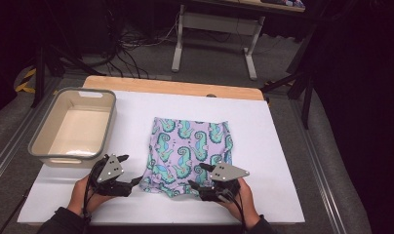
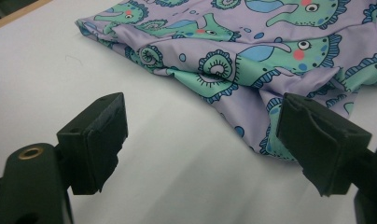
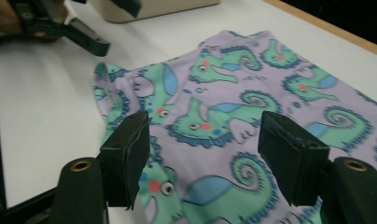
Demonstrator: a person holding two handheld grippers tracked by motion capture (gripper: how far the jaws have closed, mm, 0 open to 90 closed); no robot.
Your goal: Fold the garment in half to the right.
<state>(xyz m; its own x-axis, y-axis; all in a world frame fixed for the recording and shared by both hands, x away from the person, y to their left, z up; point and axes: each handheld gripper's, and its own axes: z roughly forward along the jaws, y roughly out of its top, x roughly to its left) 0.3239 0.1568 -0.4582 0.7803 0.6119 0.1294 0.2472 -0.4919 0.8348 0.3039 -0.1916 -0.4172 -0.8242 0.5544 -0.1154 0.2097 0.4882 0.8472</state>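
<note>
Nearest to us, at the table's point(image 1: 283, 146) front edge, our two hands hold the grippers on either side of the near hem of a lilac garment point(image 1: 191, 146) printed with green seahorses. It lies flat, roughly square, in the middle of the white tabletop, well apart from the empty beige bin point(image 1: 100, 100) at the left.

We judge we are at the approach to a fold or a lift, with no grip made yet. Our right gripper point(image 3: 203, 158) hovers over the cloth's near right part, jaws fairly wide and holding nothing. Our left gripper point(image 2: 200, 144) sits beside the near left corner, jaws wide, bare table between them, one pad just at the hem.

Next we need to lower each gripper onto its corner, get one pad under the edge, and close on the fabric only.
</note>
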